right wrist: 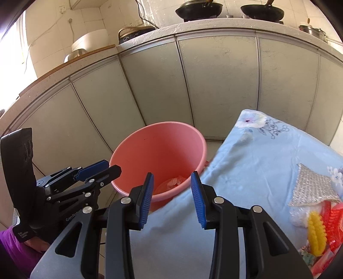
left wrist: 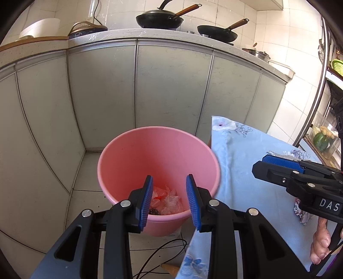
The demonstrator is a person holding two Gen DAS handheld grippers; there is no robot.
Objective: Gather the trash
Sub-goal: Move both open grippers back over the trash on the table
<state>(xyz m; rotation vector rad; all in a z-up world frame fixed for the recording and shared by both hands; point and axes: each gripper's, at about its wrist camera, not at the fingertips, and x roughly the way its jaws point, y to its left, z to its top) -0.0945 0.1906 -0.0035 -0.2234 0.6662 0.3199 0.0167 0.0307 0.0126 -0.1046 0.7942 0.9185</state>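
A pink bucket [left wrist: 137,150] stands on the floor by the table's left edge, with crumpled clear plastic trash [left wrist: 170,200] at its bottom. It also shows in the right wrist view [right wrist: 158,148]. My left gripper [left wrist: 169,200] is open and empty, right above the bucket's near rim. My right gripper [right wrist: 172,197] is open and empty over the table's left edge, next to the bucket. In the left wrist view the right gripper [left wrist: 264,165] hovers over the blue floral tablecloth [left wrist: 246,171]. A silver mesh cloth [right wrist: 310,186] and red and yellow plastic items [right wrist: 321,225] lie at the table's right.
Grey cabinet doors [left wrist: 171,85] stand behind the bucket, under a counter with two black woks [left wrist: 159,18]. A black cable [left wrist: 163,255] lies on the tiled floor near the bucket. A shelf with vegetables [left wrist: 321,139] stands at the far right.
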